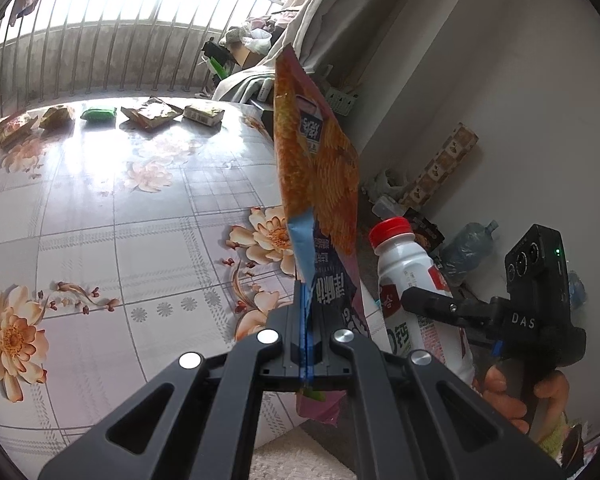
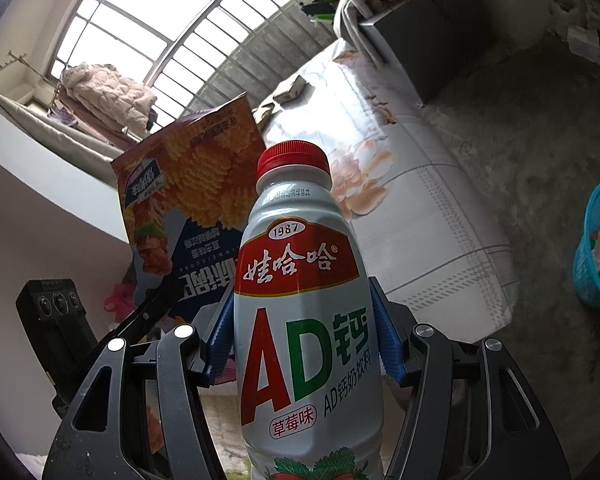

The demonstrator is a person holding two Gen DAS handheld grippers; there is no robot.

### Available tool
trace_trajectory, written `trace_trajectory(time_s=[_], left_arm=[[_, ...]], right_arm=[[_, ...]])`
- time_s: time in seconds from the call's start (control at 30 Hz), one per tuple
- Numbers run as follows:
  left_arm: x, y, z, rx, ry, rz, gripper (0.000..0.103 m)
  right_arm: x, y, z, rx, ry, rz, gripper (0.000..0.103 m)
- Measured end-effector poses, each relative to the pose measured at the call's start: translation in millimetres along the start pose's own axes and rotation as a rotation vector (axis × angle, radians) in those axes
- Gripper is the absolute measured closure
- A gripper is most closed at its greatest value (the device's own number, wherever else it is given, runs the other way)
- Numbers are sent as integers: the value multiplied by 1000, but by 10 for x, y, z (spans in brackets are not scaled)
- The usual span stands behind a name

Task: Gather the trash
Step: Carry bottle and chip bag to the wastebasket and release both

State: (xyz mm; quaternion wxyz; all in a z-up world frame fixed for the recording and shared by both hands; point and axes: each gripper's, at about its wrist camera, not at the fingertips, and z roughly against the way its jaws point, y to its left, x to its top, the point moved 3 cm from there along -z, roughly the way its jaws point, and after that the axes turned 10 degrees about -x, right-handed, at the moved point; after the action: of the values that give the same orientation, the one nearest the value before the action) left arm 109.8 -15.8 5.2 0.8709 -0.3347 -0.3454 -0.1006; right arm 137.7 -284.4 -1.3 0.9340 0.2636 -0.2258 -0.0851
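My left gripper [image 1: 306,320] is shut on an orange and blue chip bag [image 1: 316,168], held upright off the right edge of the floral table [image 1: 120,240]. The bag also shows in the right wrist view [image 2: 188,192]. My right gripper [image 2: 304,336] is shut on a white AD calcium milk bottle [image 2: 304,288] with a red cap, its blue pads [image 2: 388,340] against the bottle's sides. The bottle [image 1: 412,276] and the right gripper [image 1: 432,304] show at right in the left wrist view. A blue basket [image 2: 596,248] with trash in it stands on the floor at far right.
Several snack packets [image 1: 152,114] and a green packet [image 1: 98,114] lie along the table's far edge by the window railing. Clutter, a water jug [image 1: 472,244] and a patterned roll [image 1: 440,168] stand against the wall on the floor.
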Motion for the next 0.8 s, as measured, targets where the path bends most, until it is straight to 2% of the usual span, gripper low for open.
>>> trace_trajectory(time_s=[0.2, 0.37, 0.57, 0.8], left_arm=[[27, -163, 0, -26, 7, -45, 103], [58, -403, -156, -71, 50, -106, 103], [86, -791, -552, -144, 125, -179, 103], [44, -1184, -1070, -191, 209, -241, 103]], right_arm=[[3, -191, 166, 7, -51, -62, 46], [-80, -463, 379, -4, -110, -138, 46], [-190, -1048, 656, -42, -170, -289, 46], [-367, -1714, 928, -108, -243, -463, 46]])
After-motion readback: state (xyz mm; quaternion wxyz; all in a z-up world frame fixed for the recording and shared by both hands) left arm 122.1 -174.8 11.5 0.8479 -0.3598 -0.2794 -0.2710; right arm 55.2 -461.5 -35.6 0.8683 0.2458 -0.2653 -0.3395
